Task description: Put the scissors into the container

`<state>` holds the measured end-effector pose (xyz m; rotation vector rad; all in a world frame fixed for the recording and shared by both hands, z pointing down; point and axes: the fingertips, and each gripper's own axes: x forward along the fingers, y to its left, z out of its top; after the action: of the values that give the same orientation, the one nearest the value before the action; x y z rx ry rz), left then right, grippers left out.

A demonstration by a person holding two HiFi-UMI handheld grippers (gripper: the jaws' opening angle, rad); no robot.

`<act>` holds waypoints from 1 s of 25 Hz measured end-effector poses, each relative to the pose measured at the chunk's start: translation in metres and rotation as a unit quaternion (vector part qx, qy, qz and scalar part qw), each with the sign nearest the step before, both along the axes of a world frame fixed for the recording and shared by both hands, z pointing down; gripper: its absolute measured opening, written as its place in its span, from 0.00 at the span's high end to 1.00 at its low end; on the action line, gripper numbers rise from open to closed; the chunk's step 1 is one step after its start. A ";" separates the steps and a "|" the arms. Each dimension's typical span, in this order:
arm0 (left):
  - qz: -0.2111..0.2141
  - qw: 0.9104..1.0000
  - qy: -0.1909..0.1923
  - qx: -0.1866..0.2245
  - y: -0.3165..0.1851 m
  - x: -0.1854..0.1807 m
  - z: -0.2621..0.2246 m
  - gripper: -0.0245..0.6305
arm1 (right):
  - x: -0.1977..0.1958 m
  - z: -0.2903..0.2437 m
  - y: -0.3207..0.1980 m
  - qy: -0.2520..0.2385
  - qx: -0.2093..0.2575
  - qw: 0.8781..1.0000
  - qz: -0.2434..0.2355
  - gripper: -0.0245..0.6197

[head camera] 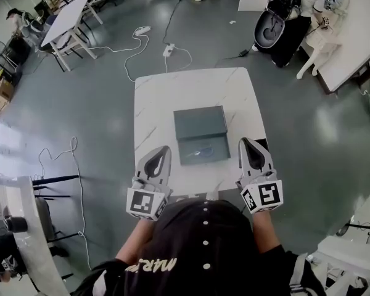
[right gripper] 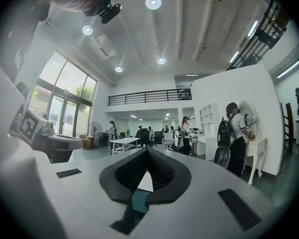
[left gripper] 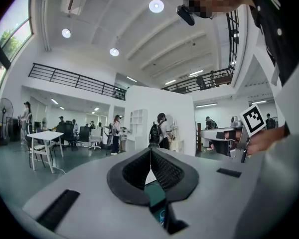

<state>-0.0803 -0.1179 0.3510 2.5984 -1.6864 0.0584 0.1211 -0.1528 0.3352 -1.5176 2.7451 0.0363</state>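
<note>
A grey-green container (head camera: pixel 201 124) stands open in the middle of the white marble table (head camera: pixel 154 97), its lid part lying to the far side. In the near tray lie the scissors (head camera: pixel 205 152), seen only faintly. My left gripper (head camera: pixel 165 148) hovers just left of the tray, jaws shut and empty. To the tray's right is my right gripper (head camera: pixel 243 140), also shut with nothing held. Seen from the left gripper view, the left gripper (left gripper: pixel 150 151) has its pads meeting above the teal tray. The right gripper view shows the right gripper (right gripper: pixel 147 150) the same way.
A small dark object (head camera: pixel 263 143) lies on the table beside the right gripper. White cables and a power strip (head camera: pixel 168 50) trail over the grey floor beyond the table. Another white table (head camera: pixel 68 17) stands far left. A person (head camera: pixel 302 11) stands at a desk far right.
</note>
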 end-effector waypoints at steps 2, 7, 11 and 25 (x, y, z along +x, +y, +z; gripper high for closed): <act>0.000 1.000 0.001 0.007 0.000 -0.001 -0.003 0.92 | 0.007 -0.001 0.001 -0.008 -0.002 1.000 0.020 0.94; -0.002 1.000 0.007 0.014 0.003 -0.004 -0.005 0.92 | 0.005 0.010 0.002 0.004 -0.023 0.999 0.034 0.94; -0.009 1.000 -0.003 0.008 0.003 -0.005 -0.008 0.92 | 0.000 0.007 0.000 0.018 -0.008 0.999 0.027 0.94; 0.003 1.000 -0.003 0.012 0.013 0.007 -0.003 0.92 | 0.002 0.011 0.010 0.028 -0.007 0.999 0.024 0.94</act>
<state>-0.0731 -0.1051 0.3480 2.6234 -1.6921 0.0445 0.1234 -0.1429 0.3458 -1.6106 2.7558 0.0608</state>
